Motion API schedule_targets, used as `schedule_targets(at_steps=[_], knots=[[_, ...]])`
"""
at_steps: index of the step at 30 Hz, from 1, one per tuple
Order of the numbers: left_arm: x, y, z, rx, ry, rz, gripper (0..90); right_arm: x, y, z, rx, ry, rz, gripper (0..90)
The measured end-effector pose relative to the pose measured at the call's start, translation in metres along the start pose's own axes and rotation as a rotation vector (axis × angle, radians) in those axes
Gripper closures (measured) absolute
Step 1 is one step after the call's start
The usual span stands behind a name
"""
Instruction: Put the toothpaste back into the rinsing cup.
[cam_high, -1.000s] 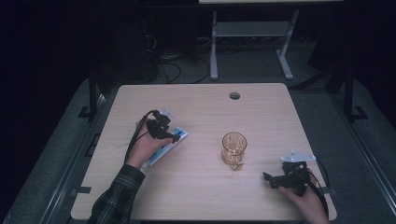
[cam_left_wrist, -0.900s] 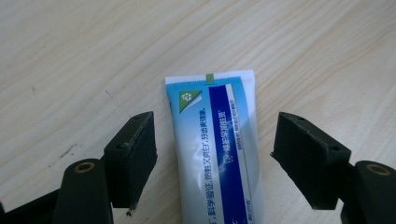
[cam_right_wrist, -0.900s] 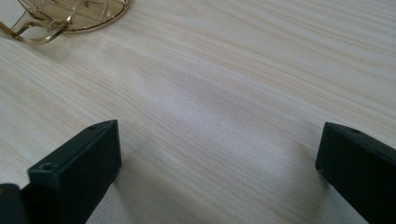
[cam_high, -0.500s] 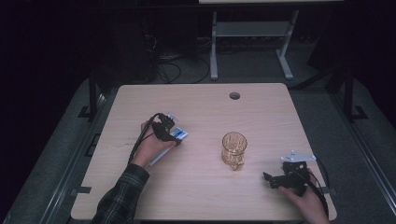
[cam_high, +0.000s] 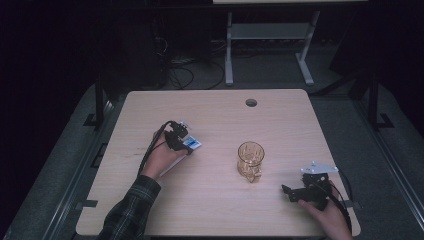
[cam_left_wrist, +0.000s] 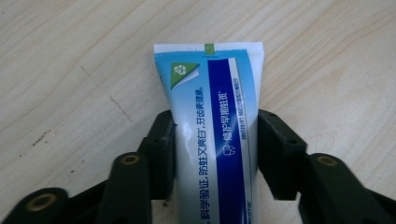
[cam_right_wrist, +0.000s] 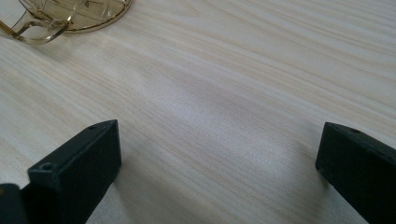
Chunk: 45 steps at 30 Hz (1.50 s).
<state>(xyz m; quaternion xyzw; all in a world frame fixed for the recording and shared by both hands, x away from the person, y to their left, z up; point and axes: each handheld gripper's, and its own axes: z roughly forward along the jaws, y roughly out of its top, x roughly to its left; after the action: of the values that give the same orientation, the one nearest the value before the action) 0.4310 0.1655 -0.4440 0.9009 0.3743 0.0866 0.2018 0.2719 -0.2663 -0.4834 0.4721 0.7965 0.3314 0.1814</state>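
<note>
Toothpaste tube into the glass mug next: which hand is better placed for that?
Left, probably. The left gripper already clamps the toothpaste tube between its jaws, a short way left of the glass mug. The right gripper rests open on the table, gripping nothing, with the mug ahead of it.

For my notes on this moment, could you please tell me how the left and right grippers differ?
The left gripper has its fingers shut on the toothpaste tube; the right gripper is open with nothing between its fingers. The left gripper sits mid-table left of the glass mug, the right near the table's front right corner. Both are black and hand-held.
</note>
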Motion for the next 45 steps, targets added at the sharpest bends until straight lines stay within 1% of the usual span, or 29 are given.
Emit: schedule_targets(at_steps=[5, 10, 13, 15, 18, 21, 22, 24, 26, 30, 34, 35, 37, 40, 41, 42, 45], knots=[[0.000, 0.003, -0.001, 0.024, -0.004, 0.002, 59.7, 0.000, 0.000, 0.000, 0.000, 0.000, 0.000, 0.0], [0.000, 0.003, -0.001, 0.032, -0.007, 0.008, 62.8, 0.000, 0.000, 0.000, 0.000, 0.001, 0.000, 0.0], [0.001, 0.005, -0.002, 0.043, -0.019, 0.008, 65.1, 0.000, 0.000, 0.000, 0.000, 0.000, 0.000, 0.0], [0.002, 0.004, -0.002, 0.038, -0.026, 0.004, 66.9, 0.000, 0.000, 0.000, 0.000, 0.001, 0.000, 0.0], [0.002, 0.004, -0.003, 0.033, -0.031, 0.011, 68.3, 0.000, 0.000, 0.000, 0.000, 0.001, 0.000, 0.0], [0.004, 0.003, -0.005, 0.026, -0.049, 0.004, 68.6, 0.000, 0.000, 0.000, 0.000, 0.001, 0.000, 0.0], [0.004, 0.003, -0.005, 0.026, -0.049, 0.004, 68.7, 0.000, 0.000, 0.000, 0.000, 0.001, 0.000, 0.0], [0.007, 0.002, -0.007, 0.019, -0.066, -0.001, 68.8, 0.000, 0.000, 0.000, 0.000, 0.001, 0.000, 0.0], [0.007, 0.002, -0.007, 0.018, -0.067, -0.001, 69.1, 0.000, 0.000, 0.000, 0.000, 0.001, 0.000, 0.0], [0.008, 0.002, -0.011, 0.001, -0.083, -0.002, 69.5, 0.000, 0.000, 0.000, 0.000, 0.001, 0.000, 0.0], [0.008, 0.002, -0.020, -0.036, -0.090, -0.002, 70.0, 0.000, 0.000, 0.000, 0.000, 0.001, 0.000, 0.0], [0.007, 0.002, -0.022, -0.049, -0.091, -0.008, 70.2, 0.000, 0.000, 0.000, 0.000, 0.001, 0.000, 0.0], [0.007, 0.002, -0.025, -0.057, -0.096, -0.008, 70.4, 0.000, 0.000, 0.000, 0.000, 0.001, 0.000, 0.0], [0.005, 0.002, -0.031, -0.070, -0.091, 0.004, 70.8, 0.000, 0.000, 0.000, 0.000, 0.001, 0.000, 0.0], [0.005, 0.002, -0.032, -0.080, -0.096, -0.005, 71.0, 0.000, 0.000, 0.000, 0.000, 0.001, 0.000, 0.0], [0.005, 0.002, -0.032, -0.080, -0.096, -0.005, 71.1, 0.000, 0.000, 0.000, 0.000, 0.001, 0.000, 0.0], [0.004, 0.001, -0.040, -0.112, -0.113, -0.004, 71.4, 0.000, 0.000, 0.000, 0.000, 0.001, 0.000, 0.0]])
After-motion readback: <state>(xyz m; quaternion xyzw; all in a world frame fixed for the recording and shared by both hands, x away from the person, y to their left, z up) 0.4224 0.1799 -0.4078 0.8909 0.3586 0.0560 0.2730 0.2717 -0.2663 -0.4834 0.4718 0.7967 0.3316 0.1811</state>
